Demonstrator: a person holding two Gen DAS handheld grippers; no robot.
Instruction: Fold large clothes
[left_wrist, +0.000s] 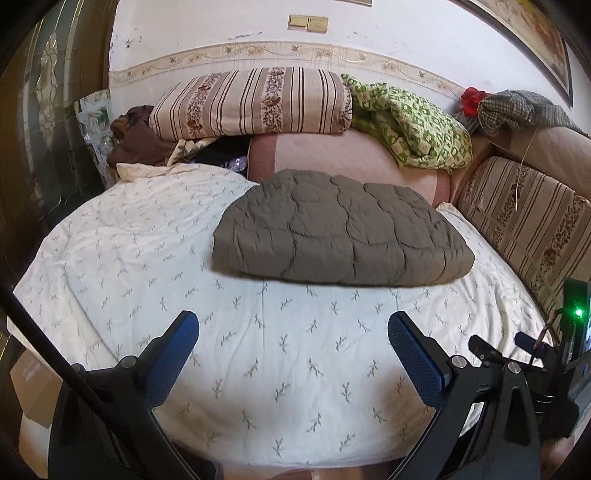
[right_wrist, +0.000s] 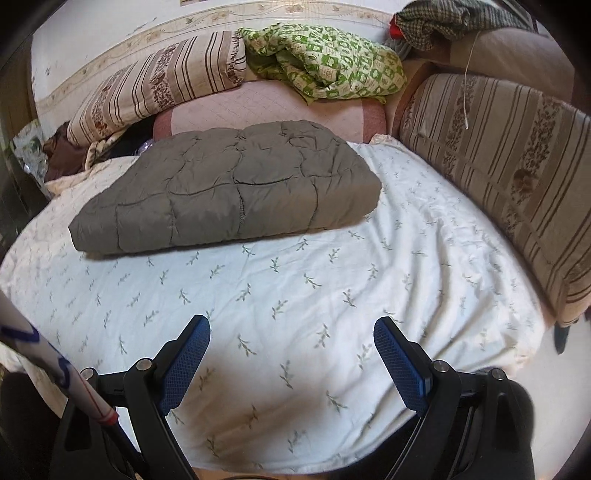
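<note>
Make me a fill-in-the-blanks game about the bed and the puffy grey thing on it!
1. The grey quilted garment lies ____ into a thick bundle on the white leaf-print sheet.
2. The left gripper and the right gripper both hold ____.
3. The crumpled cloth behind the bundle is white and ____.
4. The striped pillow leans against the ____.

Missing words: folded; nothing; green; wall
</note>
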